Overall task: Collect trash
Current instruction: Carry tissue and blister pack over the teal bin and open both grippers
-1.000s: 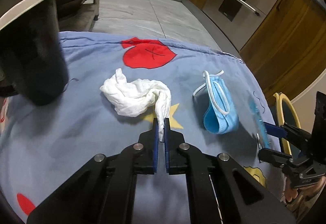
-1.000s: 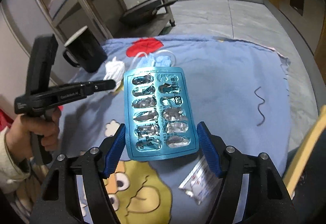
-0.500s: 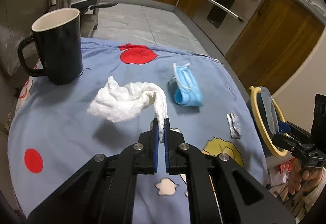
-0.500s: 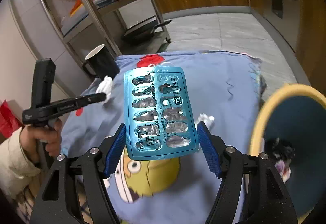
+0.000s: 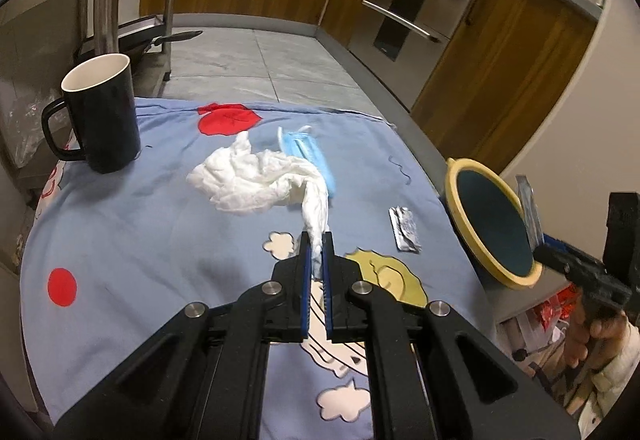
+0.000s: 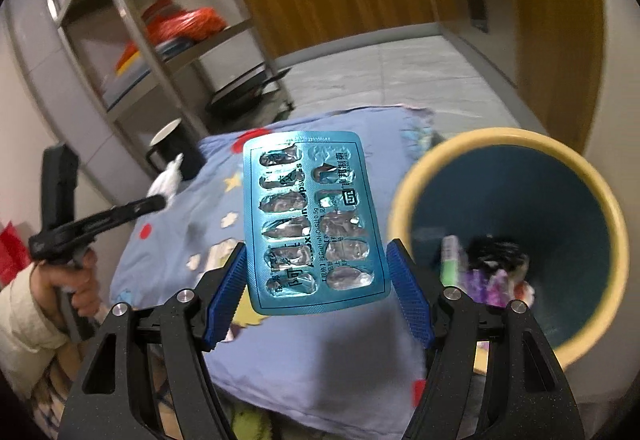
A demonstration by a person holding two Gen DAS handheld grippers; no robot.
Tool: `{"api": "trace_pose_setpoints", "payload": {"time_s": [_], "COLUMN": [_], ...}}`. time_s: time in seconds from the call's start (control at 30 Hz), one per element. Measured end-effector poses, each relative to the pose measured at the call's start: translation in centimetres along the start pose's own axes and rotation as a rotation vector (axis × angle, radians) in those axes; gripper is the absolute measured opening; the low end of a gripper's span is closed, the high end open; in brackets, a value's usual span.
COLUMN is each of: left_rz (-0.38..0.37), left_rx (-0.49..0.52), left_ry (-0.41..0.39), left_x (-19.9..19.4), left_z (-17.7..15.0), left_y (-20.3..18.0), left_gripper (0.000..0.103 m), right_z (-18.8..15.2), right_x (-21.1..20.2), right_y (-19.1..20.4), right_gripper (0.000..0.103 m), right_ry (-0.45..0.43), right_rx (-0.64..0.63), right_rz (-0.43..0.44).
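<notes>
Between the blue pads of the right gripper stands a teal blister pack, clamped by its two long edges and upright, its pockets pressed empty. Printing runs along its middle: the fragments "aps" and "0.5g" can be made out beside Chinese characters too small to read. Just right of it gapes the yellow-rimmed bin, dark blue inside, with a green tube and crumpled scraps at the bottom.

Over the blue cartoon tablecloth the left gripper is pinched tight on the twisted tail of a white tissue, whose bulk hangs forward above the cloth. Behind the tissue lies a blue face mask. A silver foil sachet lies flat near the bin's side of the table, and a black mug stands at the far left corner.
</notes>
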State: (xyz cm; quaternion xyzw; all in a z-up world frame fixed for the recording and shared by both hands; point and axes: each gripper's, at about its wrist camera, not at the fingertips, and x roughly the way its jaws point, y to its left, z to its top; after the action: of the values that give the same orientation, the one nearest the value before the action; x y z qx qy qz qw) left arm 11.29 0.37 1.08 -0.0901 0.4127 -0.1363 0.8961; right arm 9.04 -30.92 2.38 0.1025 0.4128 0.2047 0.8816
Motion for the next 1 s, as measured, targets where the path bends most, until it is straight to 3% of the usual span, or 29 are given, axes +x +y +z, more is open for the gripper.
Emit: {"api": "trace_pose_setpoints", "payload": {"time_s": [0.23, 0.47, 0.6, 0.67, 0.8, 0.87, 1.0], "left_rz": [-0.003, -0.045, -0.095, -0.121, -0.166, -0.181, -0.209], "left_rx": [0.019, 0.06, 0.109, 0.139, 0.209, 0.24, 0.284], "left_ry": [0.029, 0.043, 0.046, 0.056, 0.078, 0.09, 0.119], "left_x": [-0.7, -0.4, 0.3, 1.1, 2.8, 3.7, 6.1], "left_z": [-1.9, -2.1, -1.2, -0.7, -0.1, 0.0, 0.3], "left_y": [-1.4, -5.2, -8.9, -11.0, -15.5, -17.4, -20.9], "left_gripper": [0.004, 0.004, 0.004, 0.004, 0.004, 0.004, 0.004], "right_z": [-0.7, -1.6, -1.5, -1.4, -1.5, -1.8, -1.9], "right_x": [-1.4, -0.1, 0.2, -0.1, -1.0, -1.8, -3.7], "right_y": [-5.1, -10.0, -11.4, -11.6, -11.9, -11.8, -11.9], "right_gripper": [0.07, 0.071, 0.073, 0.08, 0.081, 0.089, 0.092], "right_ry": [-0.028, 0.041, 0.041, 0.016, -0.008, -0.021, -0.061], "right_rx": [0.109, 0.237, 0.33, 0.366, 0.383, 0.393, 0.399], "right_rz": [-0.156, -0.307, -0.314, -0.282, -0.28, -0.289, -0.317]}}
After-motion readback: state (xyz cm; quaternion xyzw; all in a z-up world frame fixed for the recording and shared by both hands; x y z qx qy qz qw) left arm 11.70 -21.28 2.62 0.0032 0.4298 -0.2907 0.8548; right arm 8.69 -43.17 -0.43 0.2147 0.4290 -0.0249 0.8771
